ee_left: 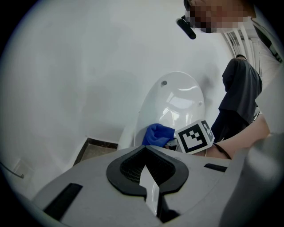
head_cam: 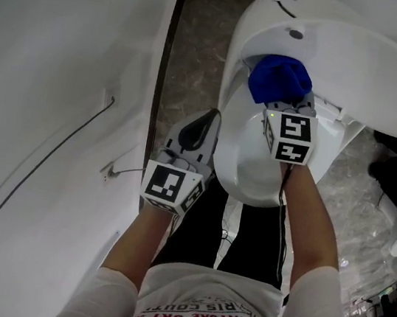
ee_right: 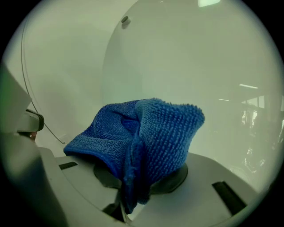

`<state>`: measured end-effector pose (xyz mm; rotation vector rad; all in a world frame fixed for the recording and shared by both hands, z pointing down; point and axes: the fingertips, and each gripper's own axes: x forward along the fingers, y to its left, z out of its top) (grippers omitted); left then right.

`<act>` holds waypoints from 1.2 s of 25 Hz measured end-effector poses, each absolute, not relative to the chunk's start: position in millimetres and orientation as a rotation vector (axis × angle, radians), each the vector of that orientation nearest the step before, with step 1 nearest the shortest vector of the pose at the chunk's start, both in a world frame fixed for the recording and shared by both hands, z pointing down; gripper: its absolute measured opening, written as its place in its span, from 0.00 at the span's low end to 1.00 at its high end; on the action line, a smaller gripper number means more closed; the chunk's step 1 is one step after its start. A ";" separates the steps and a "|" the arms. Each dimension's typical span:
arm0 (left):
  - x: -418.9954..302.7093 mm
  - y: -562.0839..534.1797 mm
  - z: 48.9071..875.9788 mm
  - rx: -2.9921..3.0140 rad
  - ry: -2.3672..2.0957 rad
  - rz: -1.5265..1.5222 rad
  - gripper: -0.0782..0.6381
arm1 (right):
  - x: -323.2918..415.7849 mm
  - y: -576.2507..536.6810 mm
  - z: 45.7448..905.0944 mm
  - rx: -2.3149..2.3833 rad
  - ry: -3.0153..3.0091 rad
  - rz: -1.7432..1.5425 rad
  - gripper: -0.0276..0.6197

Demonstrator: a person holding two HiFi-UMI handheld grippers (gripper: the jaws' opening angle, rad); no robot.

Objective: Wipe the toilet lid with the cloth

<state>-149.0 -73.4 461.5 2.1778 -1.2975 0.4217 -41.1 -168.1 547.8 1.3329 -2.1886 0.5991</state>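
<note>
The white toilet lid (head_cam: pixel 363 61) stands raised behind the bowl. A bunched blue cloth (head_cam: pixel 278 79) is pressed against the lid's lower inner face, with my right gripper (head_cam: pixel 286 101) shut on it. In the right gripper view the cloth (ee_right: pixel 146 137) spills over the jaws and the glossy lid (ee_right: pixel 186 57) fills the background. My left gripper (head_cam: pixel 199 128) is shut and holds nothing, beside the bowl's left rim (head_cam: pixel 228 168). The left gripper view shows the lid (ee_left: pixel 177 97), the cloth (ee_left: pixel 157 134) and the right gripper's marker cube (ee_left: pixel 194 136).
A white wall (head_cam: pixel 44 92) with a thin dark cable (head_cam: pixel 75 134) closes off the left. A narrow strip of brown stone floor (head_cam: pixel 196 57) runs between wall and toilet. My legs in dark trousers (head_cam: pixel 203 222) stand against the bowl's front. Grey marble floor (head_cam: pixel 357 194) lies to the right.
</note>
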 end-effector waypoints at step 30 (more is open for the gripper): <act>-15.2 -75.4 465.2 2.290 -1.109 0.471 0.12 | 148.1 -132.6 554.1 1.584 -1.959 0.724 0.19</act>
